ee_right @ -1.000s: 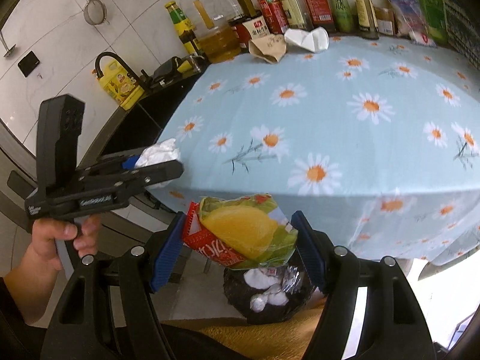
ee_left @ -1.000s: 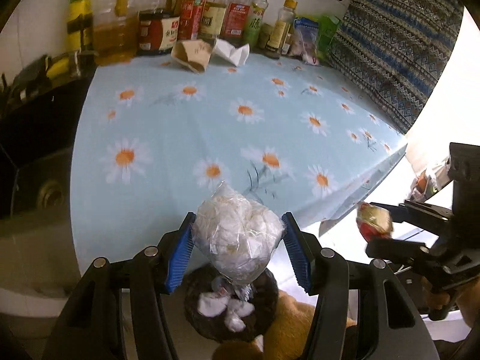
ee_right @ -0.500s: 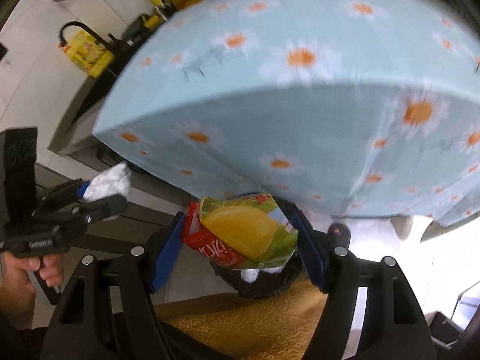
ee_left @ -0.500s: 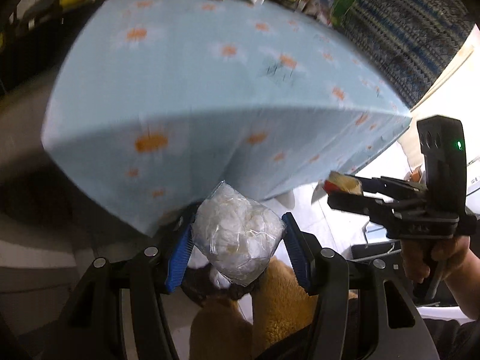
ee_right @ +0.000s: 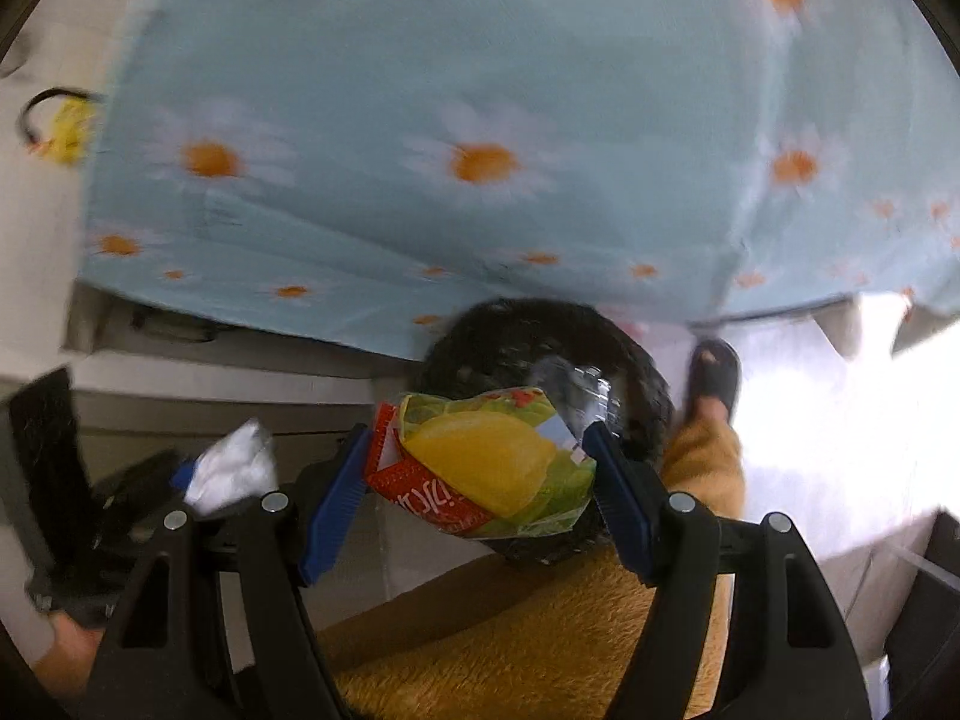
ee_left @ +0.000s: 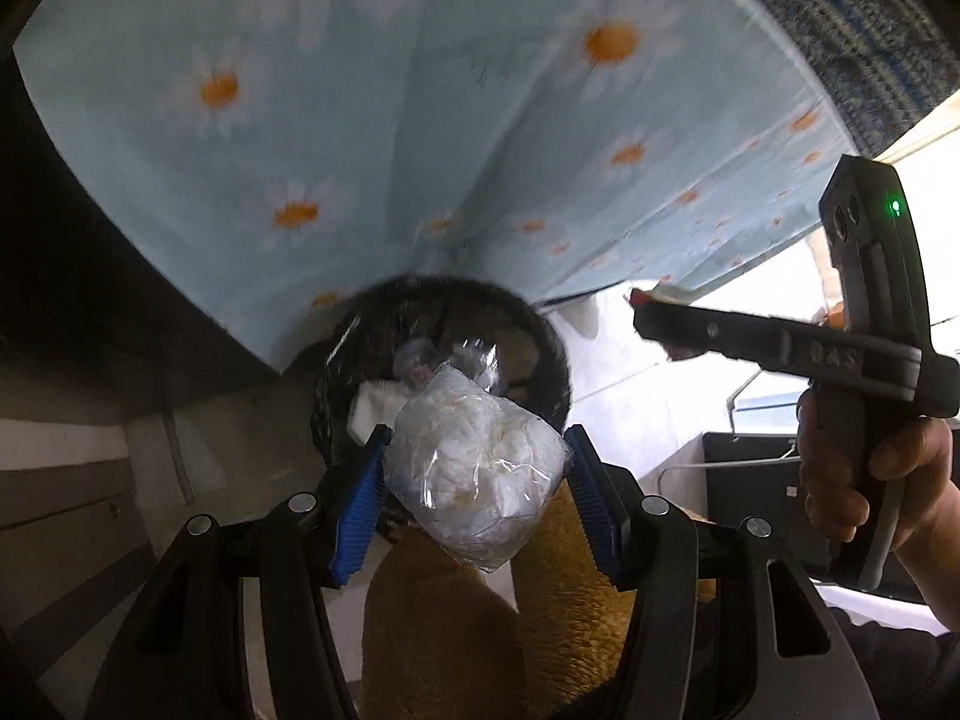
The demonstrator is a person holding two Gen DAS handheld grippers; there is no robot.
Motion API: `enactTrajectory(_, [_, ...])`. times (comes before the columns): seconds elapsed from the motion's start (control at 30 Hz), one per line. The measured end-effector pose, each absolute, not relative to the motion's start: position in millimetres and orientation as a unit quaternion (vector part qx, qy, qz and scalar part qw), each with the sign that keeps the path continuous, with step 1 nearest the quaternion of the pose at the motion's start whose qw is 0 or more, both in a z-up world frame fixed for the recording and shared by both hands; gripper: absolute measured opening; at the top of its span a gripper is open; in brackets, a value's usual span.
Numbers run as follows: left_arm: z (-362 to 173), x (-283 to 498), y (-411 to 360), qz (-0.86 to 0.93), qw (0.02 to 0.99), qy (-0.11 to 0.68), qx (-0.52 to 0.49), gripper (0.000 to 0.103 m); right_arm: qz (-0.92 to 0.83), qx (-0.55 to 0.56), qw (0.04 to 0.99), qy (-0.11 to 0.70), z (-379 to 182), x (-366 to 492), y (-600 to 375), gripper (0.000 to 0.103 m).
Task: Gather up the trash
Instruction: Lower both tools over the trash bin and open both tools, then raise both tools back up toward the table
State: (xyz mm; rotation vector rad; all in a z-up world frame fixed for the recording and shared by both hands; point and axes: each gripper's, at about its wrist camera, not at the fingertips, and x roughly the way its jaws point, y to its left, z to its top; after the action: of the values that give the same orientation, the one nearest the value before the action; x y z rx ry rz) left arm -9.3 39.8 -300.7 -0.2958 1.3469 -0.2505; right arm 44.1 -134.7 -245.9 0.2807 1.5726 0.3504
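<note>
My left gripper [ee_left: 474, 477] is shut on a clear plastic bag of white tissue [ee_left: 477, 468], held just above and in front of a black-lined trash bin [ee_left: 543, 333] on the floor. White scraps and clear film lie inside the bin. My right gripper [ee_right: 480, 471] is shut on a crumpled snack wrapper [ee_right: 486, 465] with a yellow lemon picture and red edge, over the near rim of the same bin [ee_right: 636, 360]. In the left wrist view the right gripper [ee_left: 654, 312] shows at the right, held by a hand. The tissue bag [ee_right: 231, 468] shows at the right wrist view's left.
The blue daisy tablecloth [ee_left: 420, 120] hangs down over the table edge just behind the bin. A person's legs in yellow-brown trousers [ee_right: 540, 630] and a foot in a dark slipper [ee_right: 714, 372] stand beside the bin. Grey cabinet fronts [ee_left: 66, 480] lie to the left.
Both grippers have sunk from table height to below the table edge and tipped downward, still gripping their trash. The tabletop and bottles have left view; the bin now sits just past the fingertips.
</note>
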Motion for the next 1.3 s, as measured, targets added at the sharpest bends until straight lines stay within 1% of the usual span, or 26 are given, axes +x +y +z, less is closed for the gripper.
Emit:
enactTrajectory(0.3, [-339,-5,41,-0.101,0.742,0.643,-0.162,0.056,0.118,0.197,0.639,0.734,-290,51,-132,0.071])
enactTrajectory(0.5, [-357,-3,40,-0.086,0.734,0.651,-0.173,0.057,0.105,0.223,0.606,0.756,-316,41,-128,0.071])
enactTrajectory(0.87, [-371,0,33,-0.084,0.725,0.659,-0.18,0.057,0.101,0.245,0.583,0.768,-333,46,-127,0.071])
enactTrajectory(0.93, [-373,0,33,-0.076,0.723,0.662,-0.181,0.062,0.102,0.249,0.579,0.769,-333,48,-126,0.072])
enactTrajectory(0.97, [-372,-1,35,-0.064,0.723,0.663,-0.182,0.071,0.1,0.245,0.579,0.772,-333,49,-125,0.073])
enactTrajectory(1.0, [-372,-1,36,-0.058,0.722,0.663,-0.187,0.078,0.097,0.239,0.578,0.774,-333,50,-125,0.081])
enactTrajectory(1.03, [-372,-1,36,-0.058,0.722,0.663,-0.19,0.079,0.094,0.238,0.581,0.773,-332,50,-126,0.083])
enactTrajectory(1.3, [-368,-1,39,-0.047,0.723,0.661,-0.194,0.079,0.096,0.248,0.592,0.76,-323,58,-135,0.083])
